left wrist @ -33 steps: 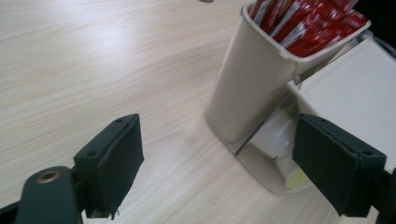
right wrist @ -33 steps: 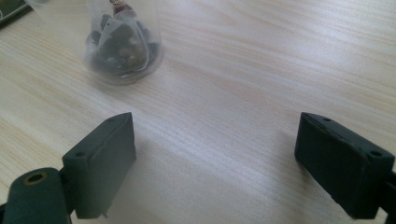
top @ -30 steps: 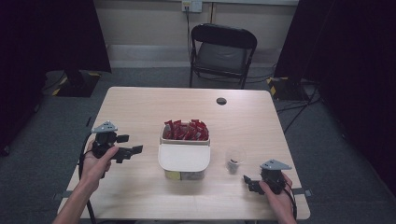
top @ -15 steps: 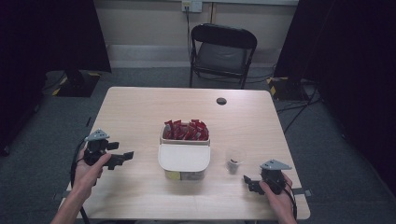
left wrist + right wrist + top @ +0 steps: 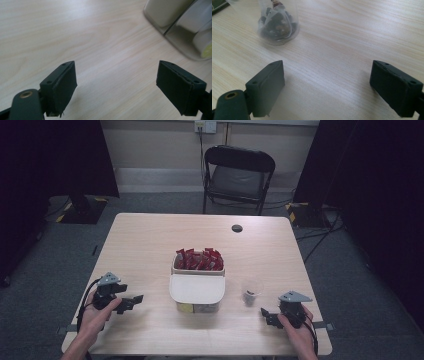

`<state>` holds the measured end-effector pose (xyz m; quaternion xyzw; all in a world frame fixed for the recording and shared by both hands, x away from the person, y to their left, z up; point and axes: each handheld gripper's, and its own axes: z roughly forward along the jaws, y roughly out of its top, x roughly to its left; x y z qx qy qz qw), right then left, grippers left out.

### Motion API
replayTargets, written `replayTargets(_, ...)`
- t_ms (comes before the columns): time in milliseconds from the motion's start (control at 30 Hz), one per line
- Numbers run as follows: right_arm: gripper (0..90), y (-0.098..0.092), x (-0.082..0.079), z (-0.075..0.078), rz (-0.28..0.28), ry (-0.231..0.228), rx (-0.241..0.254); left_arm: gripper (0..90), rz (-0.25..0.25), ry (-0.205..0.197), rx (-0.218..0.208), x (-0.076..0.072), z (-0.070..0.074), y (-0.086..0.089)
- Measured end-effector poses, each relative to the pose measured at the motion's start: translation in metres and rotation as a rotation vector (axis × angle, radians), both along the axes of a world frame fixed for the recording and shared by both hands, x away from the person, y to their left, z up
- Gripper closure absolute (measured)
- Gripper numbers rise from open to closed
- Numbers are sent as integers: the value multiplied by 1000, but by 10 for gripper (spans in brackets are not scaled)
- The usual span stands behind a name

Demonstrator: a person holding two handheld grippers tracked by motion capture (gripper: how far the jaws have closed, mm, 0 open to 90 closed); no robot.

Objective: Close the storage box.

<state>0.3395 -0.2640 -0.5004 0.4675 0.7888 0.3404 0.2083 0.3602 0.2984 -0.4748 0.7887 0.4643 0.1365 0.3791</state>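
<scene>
Both tools rest wide open and empty on the worktop (image 5: 150, 240).
Left tool (image 5: 134, 301) has drawn back from the lidded box (image 5: 197, 290); right tool (image 5: 265, 314) sits near the cup (image 5: 251, 292), nothing grasped yet.

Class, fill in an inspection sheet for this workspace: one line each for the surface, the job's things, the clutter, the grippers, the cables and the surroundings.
Surface: light wooden table, bare apart from the items below.
Job's things: white rectangular plastic box, its far part packed with red packets; small clear plastic cup with dark bits at its bottom, right of the box.
Clutter: small dark round spot near the table's far edge.
Grippers: left gripper and right gripper both open, low over the table's near corners, nothing between the jaws.
Cables: black cable trailing from the left gripper.
Surroundings: black folding chair behind the table; grey floor, dark curtains.
</scene>
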Motion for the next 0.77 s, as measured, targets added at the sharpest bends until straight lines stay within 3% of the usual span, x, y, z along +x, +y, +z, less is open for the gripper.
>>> replayTargets(267, 119, 0, 0, 0, 1, -2, -1, 162, 6, 32, 52, -2, -17, -2)
replayTargets(433, 119, 0, 0, 0, 2, -1, -1, 151, 4, -11, 95, -1, -21, -4)
replayTargets(500, 119, 0, 0, 0, 2, -1, -1, 146, -3, -63, 128, -2, -25, -4)
replayTargets(533, 119, 0, 0, 0, 2, -1, -1, 124, -2, -75, 117, -2, -27, -4)
replayTargets(767, 116, 0, 0, 0, 0, -1, -1, 92, 4, -71, 118, -1, -28, -5)
